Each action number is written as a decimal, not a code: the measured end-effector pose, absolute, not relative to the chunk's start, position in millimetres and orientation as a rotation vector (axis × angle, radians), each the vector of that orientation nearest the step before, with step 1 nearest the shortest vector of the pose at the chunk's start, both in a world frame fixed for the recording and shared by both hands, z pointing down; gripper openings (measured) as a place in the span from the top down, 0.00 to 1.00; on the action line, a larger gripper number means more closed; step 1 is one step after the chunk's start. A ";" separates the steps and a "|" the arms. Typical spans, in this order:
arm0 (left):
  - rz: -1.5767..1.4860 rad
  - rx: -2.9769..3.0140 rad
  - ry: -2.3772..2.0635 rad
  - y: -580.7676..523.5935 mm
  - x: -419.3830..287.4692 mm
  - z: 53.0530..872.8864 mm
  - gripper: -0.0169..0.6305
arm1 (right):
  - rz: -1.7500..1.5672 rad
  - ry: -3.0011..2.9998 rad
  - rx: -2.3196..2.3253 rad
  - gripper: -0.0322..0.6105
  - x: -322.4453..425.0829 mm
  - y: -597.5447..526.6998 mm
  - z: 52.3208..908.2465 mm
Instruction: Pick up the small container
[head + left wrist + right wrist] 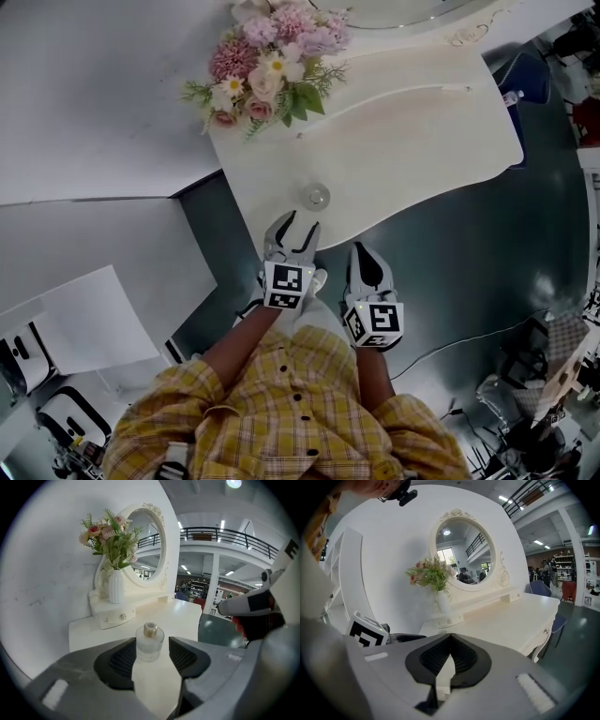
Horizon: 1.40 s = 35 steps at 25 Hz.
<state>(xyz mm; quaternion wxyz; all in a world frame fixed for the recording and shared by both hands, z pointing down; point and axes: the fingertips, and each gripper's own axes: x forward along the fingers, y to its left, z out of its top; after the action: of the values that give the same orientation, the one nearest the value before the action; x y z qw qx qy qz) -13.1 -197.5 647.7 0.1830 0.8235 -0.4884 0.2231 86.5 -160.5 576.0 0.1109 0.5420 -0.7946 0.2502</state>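
The small glass container (149, 641) stands near the front edge of the white table (422, 141), just ahead of the left gripper (298, 221), whose jaws stand apart without touching it. The right gripper (450, 638), beside the left, is closed and empty.

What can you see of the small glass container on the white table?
The small container is a squat, round bottle of clear glass with a short gold-coloured collar at its neck and no stopper visible. It stands upright near the front edge of the white table, just ahead of the left gripper, whose jaws stand open to either side of it. Only the table appears to touch it.
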 end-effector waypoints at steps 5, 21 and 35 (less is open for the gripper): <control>0.657 2.314 -1.347 -210.3 -11.6 665.8 0.55 | 0.749 -2.317 1.586 0.95 84.2 -161.5 584.4; 0.702 2.346 -1.280 -239.7 6.3 705.6 0.43 | 0.800 -2.258 1.587 0.95 88.0 -157.2 605.6; 0.724 2.353 -1.270 -258.6 19.8 723.3 0.43 | 0.828 -2.237 1.588 0.95 90.0 -154.9 613.6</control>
<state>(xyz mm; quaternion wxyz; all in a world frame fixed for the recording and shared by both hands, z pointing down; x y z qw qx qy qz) 19.8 -258.6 723.3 0.1845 0.8348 -0.4507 0.2568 90.0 -154.9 613.6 0.1377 0.5488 -0.7733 0.2861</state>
